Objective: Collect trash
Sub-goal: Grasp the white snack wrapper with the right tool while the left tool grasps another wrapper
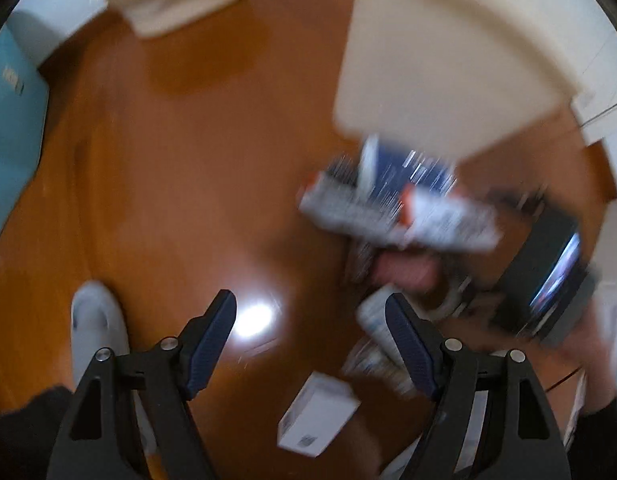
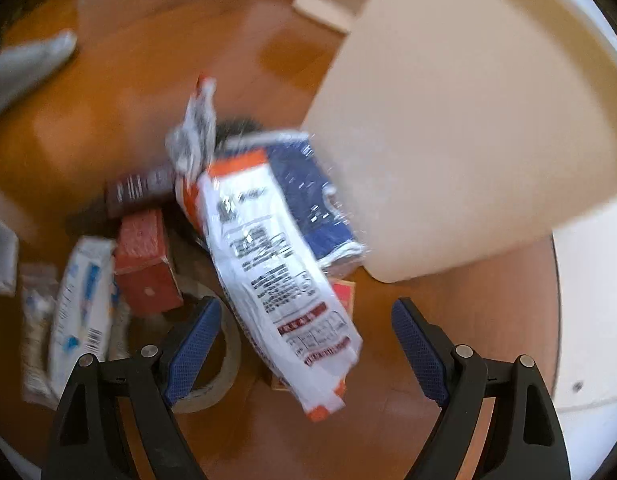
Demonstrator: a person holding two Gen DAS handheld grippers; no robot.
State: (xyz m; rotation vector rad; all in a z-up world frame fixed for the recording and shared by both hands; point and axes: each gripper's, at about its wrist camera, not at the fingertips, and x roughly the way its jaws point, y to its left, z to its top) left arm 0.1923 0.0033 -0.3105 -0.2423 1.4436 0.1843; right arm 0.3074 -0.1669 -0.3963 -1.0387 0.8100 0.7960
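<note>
A pile of trash lies on the wooden floor. In the right wrist view a white and orange plastic bag (image 2: pixel 276 280) lies over a blue packet (image 2: pixel 308 200), beside a red box (image 2: pixel 144 264), a white and blue carton (image 2: pixel 84 308), a dark brown box (image 2: pixel 140 192) and a tape roll (image 2: pixel 220 360). My right gripper (image 2: pixel 306 312) hangs open over the bag, its pads clear of it. In the left wrist view my left gripper (image 1: pixel 310 308) is open over bare floor, with a small white box (image 1: pixel 316 416) below it and the blurred bag (image 1: pixel 396 208) further off.
A beige seat (image 2: pixel 448 140) overhangs the pile on the right, also visible as the beige seat (image 1: pixel 448 60). A grey slipper (image 1: pixel 92 320) sits at the left, a light blue box (image 1: pixel 8 120) at the far left. The other gripper's body (image 1: pixel 548 276) is at the right.
</note>
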